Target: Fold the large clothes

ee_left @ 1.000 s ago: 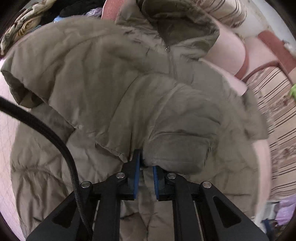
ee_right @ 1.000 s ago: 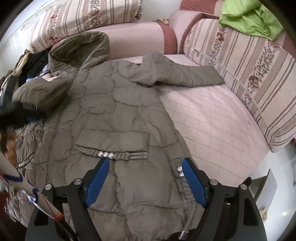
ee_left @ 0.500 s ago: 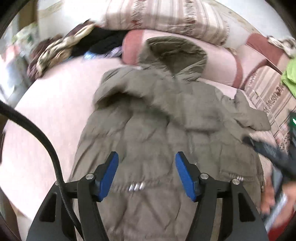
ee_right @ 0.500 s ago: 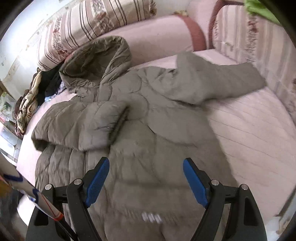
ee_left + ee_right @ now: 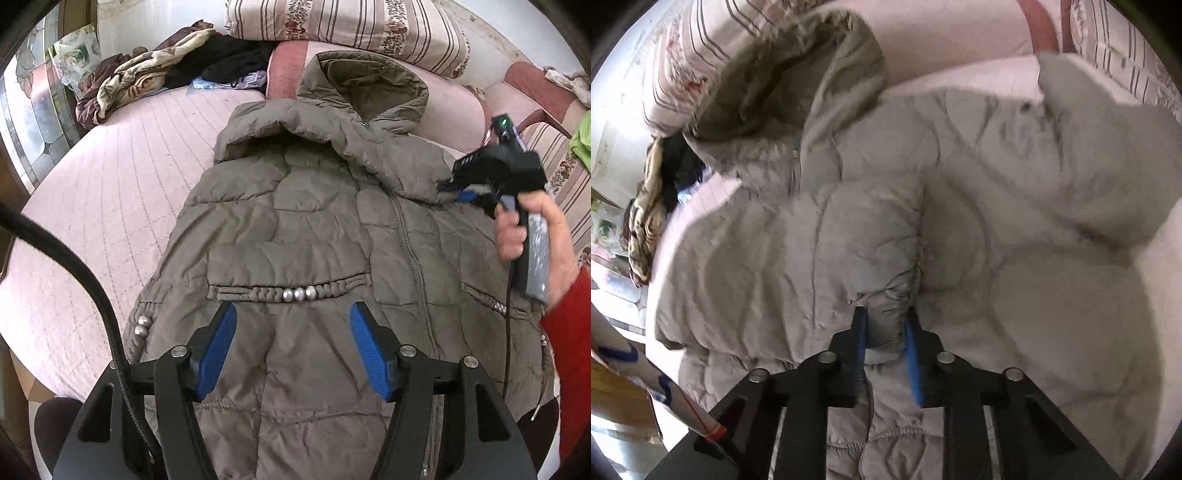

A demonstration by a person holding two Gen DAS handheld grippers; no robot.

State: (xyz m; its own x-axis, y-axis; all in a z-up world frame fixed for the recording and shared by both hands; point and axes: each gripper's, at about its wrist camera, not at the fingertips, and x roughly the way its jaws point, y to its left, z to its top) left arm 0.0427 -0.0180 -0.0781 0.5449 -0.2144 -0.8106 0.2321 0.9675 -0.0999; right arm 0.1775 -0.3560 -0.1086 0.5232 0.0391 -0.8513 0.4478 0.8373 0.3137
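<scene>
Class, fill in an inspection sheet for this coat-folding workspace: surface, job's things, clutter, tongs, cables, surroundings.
Surface: pink quilted sofa seat, mostly covered.
Job's things: olive hooded coat lying flat, zipped; one sleeve folded across the chest, its cuff at the right tongs.
Clutter: heap of clothes on the far end; green cloth at the edge.
Tongs: left tongs open above the hem; right tongs closing on the cuff.
Cables: black cable beside the left tongs.
Surroundings: striped cushions; red sleeve.
</scene>
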